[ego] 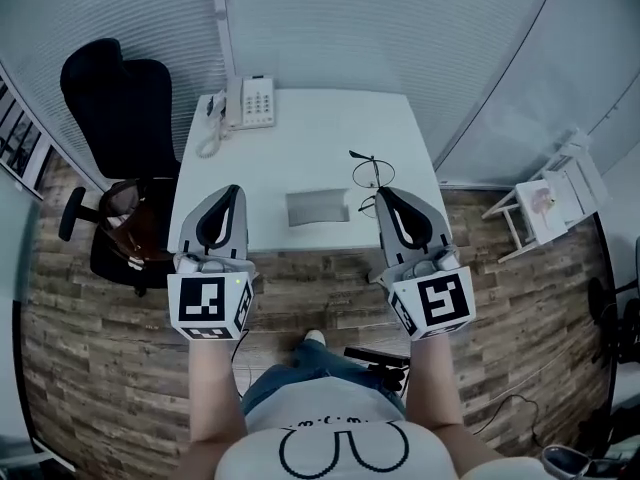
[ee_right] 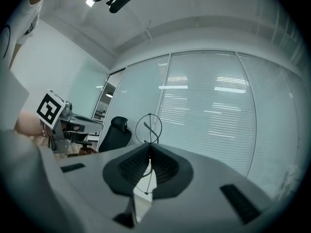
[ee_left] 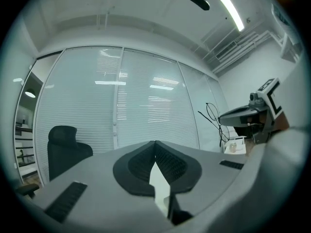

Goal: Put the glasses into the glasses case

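- The left gripper [ee_left: 155, 144] has its jaws closed tip to tip, with nothing between them.
- Off to the right, the right gripper [ee_left: 222, 118] holds thin-rimmed glasses [ee_left: 213, 114] at its tip.
- A black office chair [ee_left: 65, 149] stands on the left, in front of the window blinds [ee_left: 141, 101].

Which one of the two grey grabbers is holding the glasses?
The right gripper, at the head view's right: its jaws pinch the thin black wire-framed glasses. The left gripper is shut with nothing between its jaws.

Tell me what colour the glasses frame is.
Black, thin wire. The glasses show best in the head view, against the white table.
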### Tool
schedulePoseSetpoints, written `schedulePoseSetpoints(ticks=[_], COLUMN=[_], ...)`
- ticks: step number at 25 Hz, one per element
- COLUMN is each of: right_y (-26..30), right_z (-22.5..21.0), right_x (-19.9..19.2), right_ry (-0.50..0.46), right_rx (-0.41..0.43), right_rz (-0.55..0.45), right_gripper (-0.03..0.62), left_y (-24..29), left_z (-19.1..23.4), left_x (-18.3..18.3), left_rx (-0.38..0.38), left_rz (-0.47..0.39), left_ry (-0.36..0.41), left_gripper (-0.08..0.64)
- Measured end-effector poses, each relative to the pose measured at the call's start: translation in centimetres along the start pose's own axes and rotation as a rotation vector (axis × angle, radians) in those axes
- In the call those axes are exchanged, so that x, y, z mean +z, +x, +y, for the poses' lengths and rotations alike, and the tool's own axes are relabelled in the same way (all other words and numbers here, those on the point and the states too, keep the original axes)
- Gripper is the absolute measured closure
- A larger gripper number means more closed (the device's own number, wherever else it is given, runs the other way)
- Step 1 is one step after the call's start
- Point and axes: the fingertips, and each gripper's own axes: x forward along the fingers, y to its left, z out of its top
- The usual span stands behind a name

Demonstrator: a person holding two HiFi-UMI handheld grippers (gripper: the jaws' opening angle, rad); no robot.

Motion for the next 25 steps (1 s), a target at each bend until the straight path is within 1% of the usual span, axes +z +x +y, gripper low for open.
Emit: schedulePoseSetpoints(ticks=[5,10,13,16,18,20,25], right_y=[3.2,5.1,5.8,6.6,7.4,8.4,11.2], right_z=[-2.6,-3.7,-4.5,-5.0,-5.0,-4.7,-2.8], right_x=[-1.4,-2.6,-3.0,-3.2,-3.8,-4.8,-6.8], right_ry=[0.012,0.021,0.027,0.022,0.019,0.007,-0.081], right_rx=[0.012,0.008,-0.007,-0.006,0.022,0.07,0.228], right_rz=[0.007,0.026,0.032,0.047,0.074,0.116,0.224], right_gripper=[0.574,0.574,0.574,0.574,0.574,0.572,0.572], left_y=[3.7,5.9,6.9,8.0,8.7,9.3,9.8], left_z=[0.6,1.6,1.7,1.8,2.0,2.0,2.8], left_x=[-0.9,-1.7,-2.0,-2.1,-2.2,-2.4,-3.1], left_rx=[0.026,0.044,0.034,0.016,0.012,0.005,-0.004], left_rz=[0.014,0.021,0.022,0.028,0.04,0.05,0.059], left_ry=[-0.016,-0.037,-0.047,-0.04,-0.018,0.003,-0.009], left_gripper=[0.545,0.545,0.545,0.545,0.545,0.545,0.545])
